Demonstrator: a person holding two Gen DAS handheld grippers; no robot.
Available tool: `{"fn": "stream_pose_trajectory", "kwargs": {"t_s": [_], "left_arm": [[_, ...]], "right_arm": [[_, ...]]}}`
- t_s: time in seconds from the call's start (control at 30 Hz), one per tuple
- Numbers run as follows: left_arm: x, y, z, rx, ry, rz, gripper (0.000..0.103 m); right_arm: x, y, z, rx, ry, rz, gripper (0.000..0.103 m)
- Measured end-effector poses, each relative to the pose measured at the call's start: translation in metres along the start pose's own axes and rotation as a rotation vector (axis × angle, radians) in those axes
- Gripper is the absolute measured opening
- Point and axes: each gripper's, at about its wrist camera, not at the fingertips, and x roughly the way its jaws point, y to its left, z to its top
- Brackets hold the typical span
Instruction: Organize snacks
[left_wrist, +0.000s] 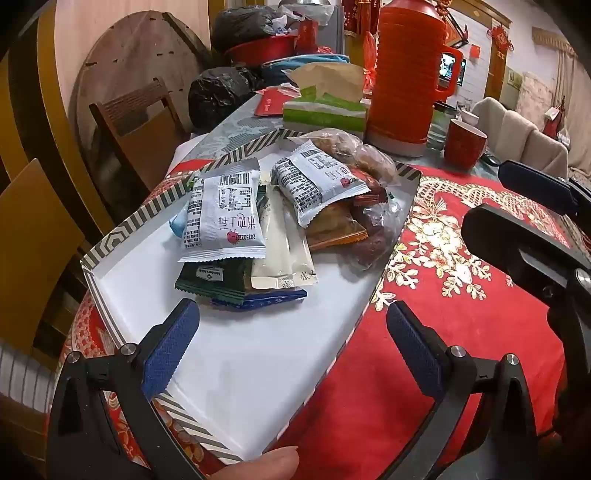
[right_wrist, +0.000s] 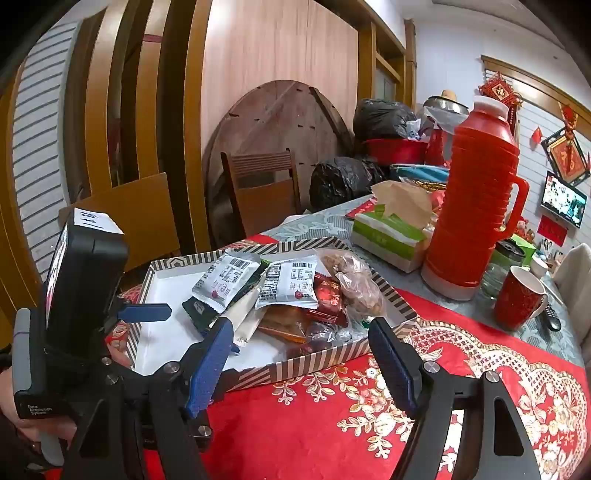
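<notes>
The left hand-held gripper (left_wrist: 291, 343) is hovering over the near, bare end of the shallow white cardboard tray with the striped black-and-cream rim (left_wrist: 110, 254), its blue-padded fingers (left_wrist: 170, 350) spread wide apart and holding nothing. The right hand-held gripper (right_wrist: 299, 365) is waiting just outside the tray's long side, above the red floral-embroidered cloth (right_wrist: 332, 435) covering the desk, and its fingers are likewise standing apart and empty. The snacks are all lying inside the tray, heaped toward its far half: two white foil packets printed with barcodes (left_wrist: 221, 218) are resting on top, a long cream-coloured sachet (left_wrist: 280, 243) and a dark green wrapper (left_wrist: 210, 277) are poking out beneath them, a flat blue wrapper (left_wrist: 258, 299) is sitting lowest at the front, and clear bags of brownish pastries (left_wrist: 354, 151) are crowding the far corner beside a dark red wrapped sweet (right_wrist: 328, 295). No packet appears to be left loose on the cloth, so the gathering seems largely done; what appears to remain is the tidying itself, since the pile is overlapping at odd angles and nearly half the tray is going unused. Beyond the tray, a tall red ribbed thermos flask (left_wrist: 406, 74), a green-and-white tissue box (left_wrist: 325, 110) and a red mug (left_wrist: 463, 144) are standing well clear of the work.
</notes>
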Motion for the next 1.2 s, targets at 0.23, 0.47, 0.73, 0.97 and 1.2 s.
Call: {"fn": "stream_pose_trajectory", "kwargs": {"t_s": [0.23,0.47,0.73,0.97,1.2], "left_arm": [[0.002,0.001,-0.003,-0.009,0.009,-0.005,0.102],[0.000,0.004,-0.002,-0.025,0.017,-0.014,0.102],[-0.003,-0.010,0.005,0.006,0.004,-0.025,0.102],[-0.011,-0.095,0.010,0.197,-0.022,-0.141,0.102],[0.018,-0.206,-0.008,0.341,0.152,-0.360,0.102]], "right_arm": [[0.000,0.000,0.000,0.000,0.004,0.003,0.074],[-0.003,-0.003,0.002,-0.001,0.008,0.002,0.074],[-0.016,-0.033,-0.007,0.045,0.077,0.035,0.074],[-0.064,-0.103,-0.049,0.120,0.147,-0.181,0.078],[-0.096,-0.180,-0.133,0.312,0.337,-0.372,0.079]]}}
